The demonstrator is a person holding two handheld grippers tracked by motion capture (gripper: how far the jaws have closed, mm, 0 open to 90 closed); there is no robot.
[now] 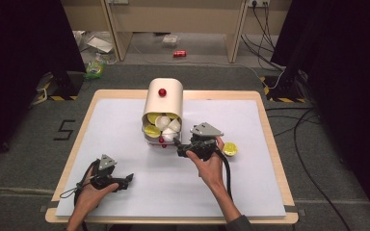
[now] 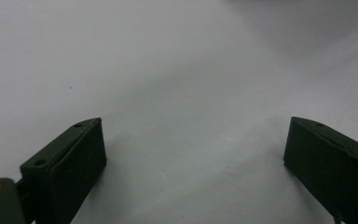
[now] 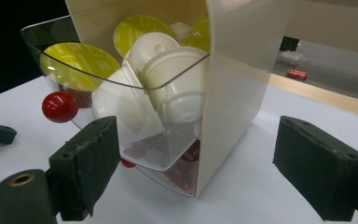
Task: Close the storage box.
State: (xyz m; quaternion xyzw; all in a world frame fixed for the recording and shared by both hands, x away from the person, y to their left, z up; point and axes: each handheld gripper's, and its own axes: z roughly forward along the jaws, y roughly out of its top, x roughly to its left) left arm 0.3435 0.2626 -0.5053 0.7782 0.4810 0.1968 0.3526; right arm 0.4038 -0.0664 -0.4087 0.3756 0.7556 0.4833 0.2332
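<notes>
1. In the high view we see the capsule dispenser (image 1: 163,103) near the table's (image 1: 125,192) far edge, the right gripper (image 1: 182,147) just beside its open drawer (image 1: 161,129), and 1 yellow capsule (image 1: 230,148) lying apart.
2. In the left gripper view, the left gripper (image 2: 193,154) is spread over bare table (image 2: 168,70).
3. In the right gripper view, the right gripper (image 3: 196,158) is released, empty, flanking the dispenser's corner.

I am seeing my left hand (image 1: 90,188) coming in from the bottom edge, gripping the black two-jaw left gripper (image 1: 129,178) low near my side and pointing it rightward; its grey three-cornered plate (image 1: 107,161) is facing up; in the left gripper view its jaws are standing wide apart with nothing between them; my right hand (image 1: 211,166) is reaching farther forward, forearm angling up from below, wrapping the black two-jaw right gripper (image 1: 177,144), which is pointing left; its jaws are also standing wide apart.
</notes>
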